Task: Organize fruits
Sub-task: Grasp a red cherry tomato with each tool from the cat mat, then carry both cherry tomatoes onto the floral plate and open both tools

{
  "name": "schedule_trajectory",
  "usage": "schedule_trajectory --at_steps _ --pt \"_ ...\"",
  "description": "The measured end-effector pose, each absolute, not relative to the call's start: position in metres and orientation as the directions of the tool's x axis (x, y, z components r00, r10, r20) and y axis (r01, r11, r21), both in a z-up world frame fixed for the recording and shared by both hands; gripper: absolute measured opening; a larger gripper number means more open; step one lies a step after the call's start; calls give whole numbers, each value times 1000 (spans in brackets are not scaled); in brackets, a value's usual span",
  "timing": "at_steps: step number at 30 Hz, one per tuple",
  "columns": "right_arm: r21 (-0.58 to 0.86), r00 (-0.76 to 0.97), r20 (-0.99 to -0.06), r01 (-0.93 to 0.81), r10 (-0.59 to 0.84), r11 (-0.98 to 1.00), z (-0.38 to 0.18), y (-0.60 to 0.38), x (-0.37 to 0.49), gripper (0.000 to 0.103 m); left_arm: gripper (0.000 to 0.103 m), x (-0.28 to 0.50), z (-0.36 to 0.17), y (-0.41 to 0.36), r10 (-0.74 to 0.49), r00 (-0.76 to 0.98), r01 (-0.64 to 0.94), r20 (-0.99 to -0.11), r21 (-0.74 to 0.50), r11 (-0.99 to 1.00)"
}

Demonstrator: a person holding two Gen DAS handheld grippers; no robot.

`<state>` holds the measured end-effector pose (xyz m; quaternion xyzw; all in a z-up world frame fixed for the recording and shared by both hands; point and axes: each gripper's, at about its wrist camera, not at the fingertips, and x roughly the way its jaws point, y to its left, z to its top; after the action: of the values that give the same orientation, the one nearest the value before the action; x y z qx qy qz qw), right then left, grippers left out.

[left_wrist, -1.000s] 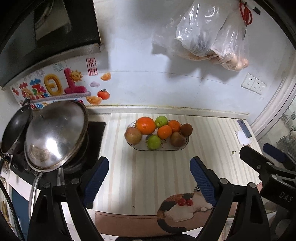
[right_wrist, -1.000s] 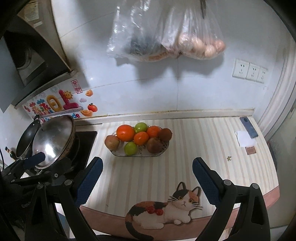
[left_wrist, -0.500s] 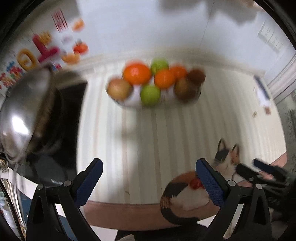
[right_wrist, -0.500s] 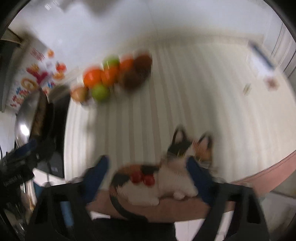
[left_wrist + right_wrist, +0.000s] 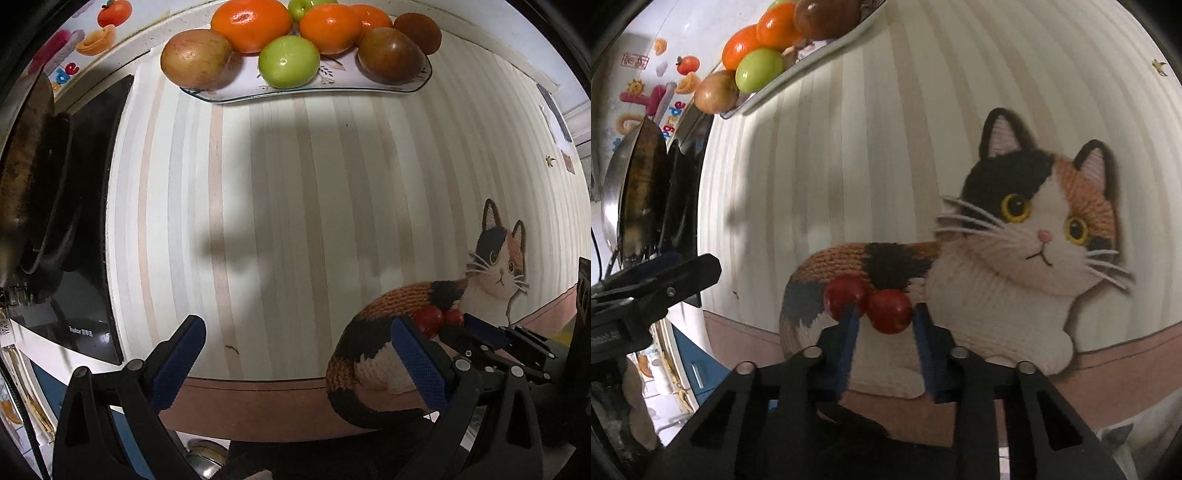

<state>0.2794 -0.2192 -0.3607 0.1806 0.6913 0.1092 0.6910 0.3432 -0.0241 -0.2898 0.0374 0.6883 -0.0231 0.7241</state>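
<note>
Two red cherry tomatoes (image 5: 870,302) sit at the tip of my right gripper (image 5: 884,325); its blue pads are drawn in on either side of the right-hand one, though I cannot tell whether they actually touch it. Both tomatoes rest on the calico cat (image 5: 960,258) printed on the striped counter mat (image 5: 868,129), near the counter's front edge. My left gripper (image 5: 299,354) hangs with its fingers spread wide and nothing between them, above bare mat.

In the left wrist view the tomatoes (image 5: 437,317) lie at about 3 o'clock of the left gripper, with the right gripper's black frame (image 5: 509,347) just beyond them. At 12 o'clock, well apart, stands the oval glass fruit plate (image 5: 421,79). It holds two brownish fruits (image 5: 197,59), a green one (image 5: 288,61), several oranges (image 5: 251,18) and a kiwi (image 5: 417,31), all crowded and touching. At 9 o'clock is the black stove (image 5: 88,221) bearing a lidded wok (image 5: 22,166).
</note>
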Motion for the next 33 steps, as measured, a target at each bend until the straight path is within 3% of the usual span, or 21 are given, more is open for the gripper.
schedule_trajectory --at_steps 2,18,20,22,25,33 --pt "390 31 -921 80 389 917 -360 -218 279 27 103 343 -289 -26 17 54 87 -998 21 996" --pt "330 87 -943 158 320 930 -335 -277 274 27 102 323 -329 -106 -59 -52 275 -997 -71 959" --pt "328 89 -944 167 317 930 -336 -280 275 27 96 322 -333 -114 -59 -49 289 -997 -70 955" --pt "327 91 -944 173 316 929 -336 -282 274 27 72 321 -338 -120 -59 -51 297 -997 -71 952" --pt "326 93 -945 181 314 928 -337 -289 270 27 51 320 -346 -126 -46 -98 317 -994 -75 945" --pt "319 99 -947 184 305 930 -333 -296 269 27 26 314 -346 -132 -81 -84 333 -993 -105 937"
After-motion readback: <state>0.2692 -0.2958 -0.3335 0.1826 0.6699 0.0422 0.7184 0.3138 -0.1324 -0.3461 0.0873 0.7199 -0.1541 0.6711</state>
